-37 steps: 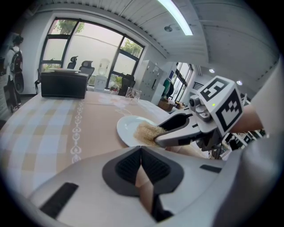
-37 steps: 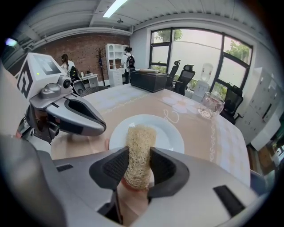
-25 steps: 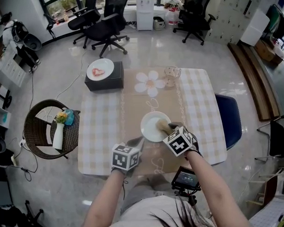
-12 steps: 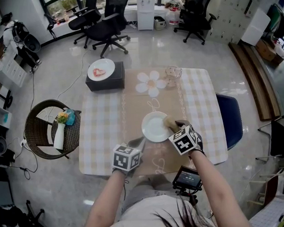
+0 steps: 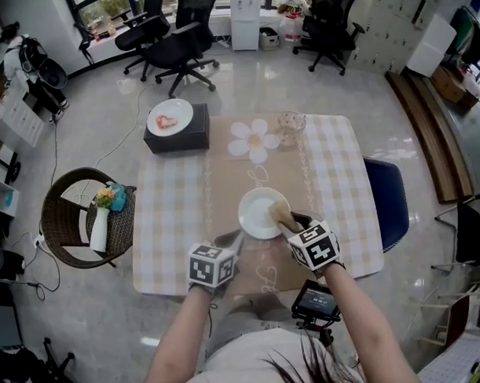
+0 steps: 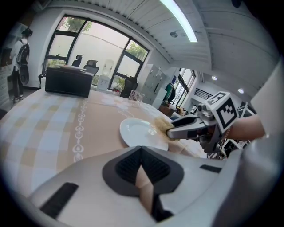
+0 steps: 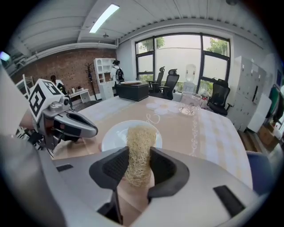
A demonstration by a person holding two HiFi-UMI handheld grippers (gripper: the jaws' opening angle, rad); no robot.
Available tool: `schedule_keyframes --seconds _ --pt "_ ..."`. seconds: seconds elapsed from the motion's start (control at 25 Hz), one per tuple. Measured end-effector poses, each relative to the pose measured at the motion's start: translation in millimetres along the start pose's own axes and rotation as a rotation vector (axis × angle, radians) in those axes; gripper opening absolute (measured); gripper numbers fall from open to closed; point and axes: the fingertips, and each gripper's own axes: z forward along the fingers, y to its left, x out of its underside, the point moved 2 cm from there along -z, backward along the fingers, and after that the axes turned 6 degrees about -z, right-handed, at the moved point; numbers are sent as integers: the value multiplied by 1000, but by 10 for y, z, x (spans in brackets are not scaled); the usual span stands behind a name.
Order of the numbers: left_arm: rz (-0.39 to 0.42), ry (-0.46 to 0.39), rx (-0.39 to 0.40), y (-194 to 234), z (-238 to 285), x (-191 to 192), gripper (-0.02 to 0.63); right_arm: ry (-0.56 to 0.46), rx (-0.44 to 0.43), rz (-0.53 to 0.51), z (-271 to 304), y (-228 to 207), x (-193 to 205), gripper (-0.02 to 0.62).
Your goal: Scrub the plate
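A white plate [image 5: 258, 211] lies on the tan runner near the table's front edge. My right gripper [image 5: 288, 221] is shut on a straw-coloured loofah scrubber [image 5: 282, 217], which rests on the plate's near right rim. In the right gripper view the scrubber [image 7: 141, 142] stands upright between the pads, with the plate [image 7: 111, 137] just beyond. My left gripper [image 5: 237, 242] is shut and holds nothing, just off the plate's near left edge. The left gripper view shows the plate [image 6: 138, 132], the scrubber [image 6: 161, 127] and the right gripper [image 6: 171, 131] ahead.
At the back left corner a second plate [image 5: 170, 117] with a red mark sits on a black box [image 5: 175, 137]. A glass bowl [image 5: 291, 122] stands at the back of the runner. A blue chair [image 5: 390, 202] stands right of the table, a wicker chair [image 5: 64, 224] left.
My right gripper swept the scrubber from the plate's middle right out to its right rim, then back toward the near right rim. The left gripper stayed put.
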Motion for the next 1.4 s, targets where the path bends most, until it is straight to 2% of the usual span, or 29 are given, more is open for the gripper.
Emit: schedule_keyframes --seconds 0.16,0.4,0.92,1.28,1.4 --pt "-3 0 -8 11 8 3 12 -24 -75 12 1 234 -21 153" --pt "14 0 -21 -5 15 -1 12 -14 -138 -46 40 519 -59 153" --pt "20 13 -24 3 23 14 12 47 -160 -153 190 693 36 153" --pt "-14 8 -5 5 -3 -15 12 66 -172 -146 105 593 82 153" --pt "0 15 -3 -4 -2 -3 12 82 -165 -139 74 519 142 153"
